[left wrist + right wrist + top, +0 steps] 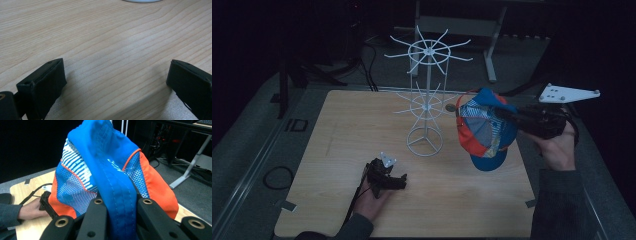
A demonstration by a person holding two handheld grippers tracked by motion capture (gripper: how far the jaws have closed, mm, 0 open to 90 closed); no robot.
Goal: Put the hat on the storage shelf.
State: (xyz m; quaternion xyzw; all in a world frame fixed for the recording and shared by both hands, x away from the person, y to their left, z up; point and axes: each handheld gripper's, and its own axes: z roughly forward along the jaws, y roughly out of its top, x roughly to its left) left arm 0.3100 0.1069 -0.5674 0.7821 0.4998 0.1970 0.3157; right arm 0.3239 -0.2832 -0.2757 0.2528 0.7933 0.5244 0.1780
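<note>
Right of centre in the high view, the right tool (512, 119) is clenched on a blue and orange cap (486, 129), carrying it in the air just beside the white wire rack (427, 95) that stands mid-table. Looking along that tool in its own view, the jaws pinch a fold of the blue fabric (117, 202), mesh panels bulging either side, so the grip looks firm. Down at the lower left, the left tool (399, 181) rests low on the wooden table (337, 130), jaws spread wide with nothing between them, bare wood showing in the gap. The job now, by my reading, is hanging that cap on one of the rack's spokes: bring the crown's opening over a spoke tip, keep the hold tight until the fabric catches, and approach gently, since a light wire stand like that could tip if nudged. The idle left tool could steady the round base.
</note>
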